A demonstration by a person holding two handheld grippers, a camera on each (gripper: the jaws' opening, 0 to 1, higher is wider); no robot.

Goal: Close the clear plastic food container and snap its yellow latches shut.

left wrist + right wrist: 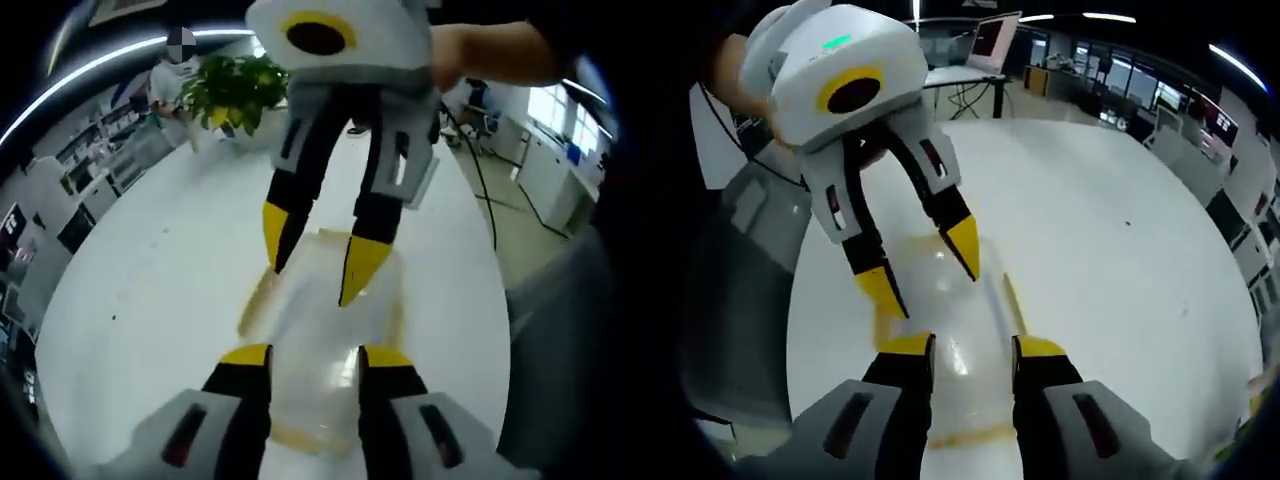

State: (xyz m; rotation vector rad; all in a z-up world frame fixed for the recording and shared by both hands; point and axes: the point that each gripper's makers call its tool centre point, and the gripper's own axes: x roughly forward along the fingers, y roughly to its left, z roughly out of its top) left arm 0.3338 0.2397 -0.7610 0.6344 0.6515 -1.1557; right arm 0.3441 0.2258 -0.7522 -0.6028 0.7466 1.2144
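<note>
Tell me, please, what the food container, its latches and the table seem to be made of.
The food container looks like clear, glossy plastic: the white table shows through it and light glints on it. Its latches seem to be yellow plastic, slightly translucent, though blur leaves that open. The table has a smooth white top with a soft sheen, possibly laminate or painted board.

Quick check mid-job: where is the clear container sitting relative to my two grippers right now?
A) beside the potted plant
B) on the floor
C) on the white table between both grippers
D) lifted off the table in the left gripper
C: the clear container rests on the white table, with the left gripper and right gripper over opposite ends, jaws apart.
</note>
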